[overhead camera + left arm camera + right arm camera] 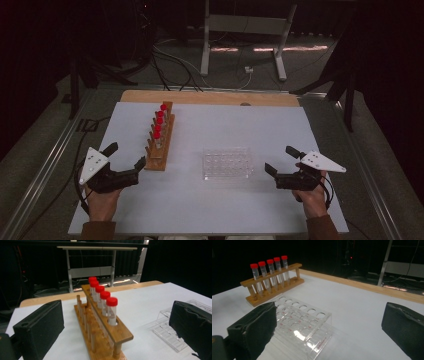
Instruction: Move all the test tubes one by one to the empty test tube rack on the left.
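1. Black padded fingers of the left gripper [126, 154] stand spread and hold nothing, near the close end of the wooden rack [105, 327]; the right gripper [281, 159] is likewise spread and holds nothing, just right of the clear tray [305, 322]
2. Clear moulded plastic with round wells, the tray lies mid-surface; it looks light, stiff and slick, so likely to skid if nudged
3. Varnished wood, the rack stands left of it on the white surface [280, 125], carrying five red-capped tubes [112, 311] upright in one row
4. Thin, smooth and probably light, the tubes would best be pinched just under the cap and lifted straight up
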The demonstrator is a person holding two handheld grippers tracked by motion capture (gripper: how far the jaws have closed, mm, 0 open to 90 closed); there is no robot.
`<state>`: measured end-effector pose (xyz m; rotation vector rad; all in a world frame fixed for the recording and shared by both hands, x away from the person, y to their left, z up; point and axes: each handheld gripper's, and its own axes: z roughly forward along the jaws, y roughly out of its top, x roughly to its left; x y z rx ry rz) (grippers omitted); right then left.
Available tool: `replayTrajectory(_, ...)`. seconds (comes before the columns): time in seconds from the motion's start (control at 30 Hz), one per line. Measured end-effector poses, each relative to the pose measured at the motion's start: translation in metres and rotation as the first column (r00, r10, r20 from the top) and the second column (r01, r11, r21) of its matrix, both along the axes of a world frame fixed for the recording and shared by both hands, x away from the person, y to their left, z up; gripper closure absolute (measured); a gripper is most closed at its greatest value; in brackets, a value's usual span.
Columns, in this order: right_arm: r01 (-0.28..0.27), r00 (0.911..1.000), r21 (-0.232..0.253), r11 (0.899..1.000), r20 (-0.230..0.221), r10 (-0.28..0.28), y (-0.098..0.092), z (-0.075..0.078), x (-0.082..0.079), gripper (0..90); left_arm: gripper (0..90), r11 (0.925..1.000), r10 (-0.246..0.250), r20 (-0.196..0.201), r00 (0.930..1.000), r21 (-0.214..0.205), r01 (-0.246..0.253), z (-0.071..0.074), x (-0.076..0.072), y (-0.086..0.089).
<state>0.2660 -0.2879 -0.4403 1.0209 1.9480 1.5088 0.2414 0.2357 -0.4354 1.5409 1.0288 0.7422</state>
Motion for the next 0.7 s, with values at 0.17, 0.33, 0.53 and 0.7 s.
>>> replayTrajectory(0.17, 0.009, 0.9999, -0.009, 1.0, 0.01, -0.009, -0.003, -0.006, -0.002, 0.0, 0.6, 1.0, -0.002, -0.007, 1.0, 0.003, 0.002, -0.008, -0.005, 0.003)
replayTrajectory(0.33, 0.03, 0.9995, 0.008, 1.0, 0.009, -0.03, -0.007, -0.008, -0.004, 0.0, 0.6, 1.0, 0.001, -0.019, 0.9998, 0.0, -0.001, -0.013, -0.01, 0.005)
replayTrajectory(0.53, 0.056, 0.9983, 0.021, 0.998, 0.014, -0.056, -0.01, -0.01, -0.003, 0.0, 0.6, 0.9998, 0.015, -0.041, 0.999, -0.009, -0.015, -0.023, -0.01, 0.009)
replayTrajectory(0.7, 0.076, 0.9971, 0.012, 0.997, 0.01, -0.076, -0.011, -0.013, -0.004, 0.0, 0.6, 0.999, 0.028, -0.049, 0.9984, -0.034, -0.029, -0.027, -0.008, 0.012)
